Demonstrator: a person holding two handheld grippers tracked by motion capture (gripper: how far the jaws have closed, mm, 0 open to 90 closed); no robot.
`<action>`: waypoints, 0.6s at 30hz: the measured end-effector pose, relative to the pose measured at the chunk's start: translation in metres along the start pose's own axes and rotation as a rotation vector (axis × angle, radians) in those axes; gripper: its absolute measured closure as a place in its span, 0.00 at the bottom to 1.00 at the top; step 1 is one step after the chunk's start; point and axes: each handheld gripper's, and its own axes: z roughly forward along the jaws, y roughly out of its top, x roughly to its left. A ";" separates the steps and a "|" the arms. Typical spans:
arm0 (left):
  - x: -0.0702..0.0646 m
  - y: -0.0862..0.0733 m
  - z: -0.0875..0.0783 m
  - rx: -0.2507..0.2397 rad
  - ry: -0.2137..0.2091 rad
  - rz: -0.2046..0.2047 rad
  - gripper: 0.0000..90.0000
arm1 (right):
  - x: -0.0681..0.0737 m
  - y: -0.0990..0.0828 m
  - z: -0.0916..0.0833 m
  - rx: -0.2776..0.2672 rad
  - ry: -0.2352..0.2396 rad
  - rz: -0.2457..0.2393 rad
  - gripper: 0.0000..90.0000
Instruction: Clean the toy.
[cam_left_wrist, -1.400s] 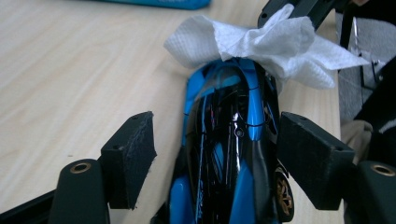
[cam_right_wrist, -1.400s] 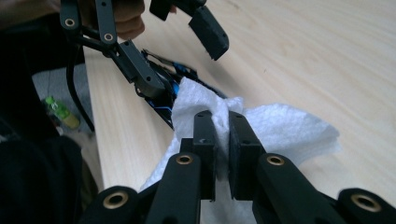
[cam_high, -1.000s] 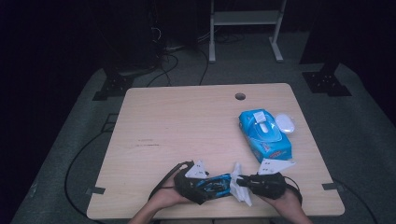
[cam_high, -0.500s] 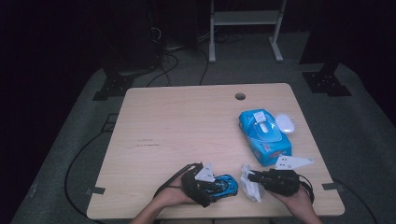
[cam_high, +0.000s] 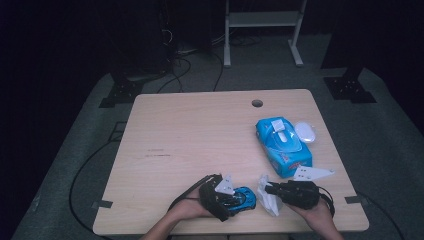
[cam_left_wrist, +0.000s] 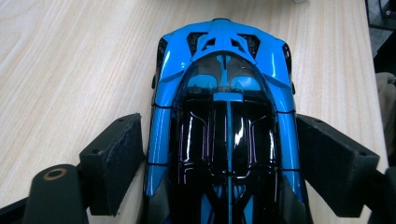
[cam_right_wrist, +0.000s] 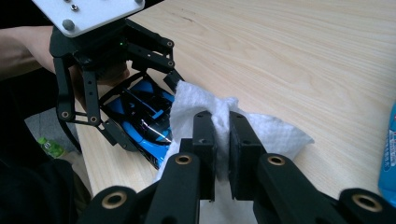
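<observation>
- Left tool (cam_high: 239, 196): jaws have just been spreading, pads standing apart from the blue toy car (cam_left_wrist: 224, 126) that sits between them on the bench (cam_high: 200, 135).
- Right tool (cam_right_wrist: 222, 140): pressed together, pinching a white wipe (cam_right_wrist: 196, 105) just beside the car.

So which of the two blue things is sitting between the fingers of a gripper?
The blue toy car, between the left gripper's just-opened fingers at the near edge. The blue wet-wipes pack lies apart, farther back on the right.
</observation>
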 end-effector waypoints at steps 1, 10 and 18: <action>0.000 0.001 0.001 0.003 0.003 0.005 0.19 | 0.000 0.000 0.000 0.000 0.000 0.000 0.91; 0.000 0.006 0.006 -0.005 0.001 -0.015 0.18 | -0.002 -0.001 -0.001 -0.003 0.001 0.011 0.91; 0.000 0.010 0.007 0.007 -0.006 -0.021 0.17 | -0.002 -0.002 -0.004 -0.013 -0.001 0.015 0.91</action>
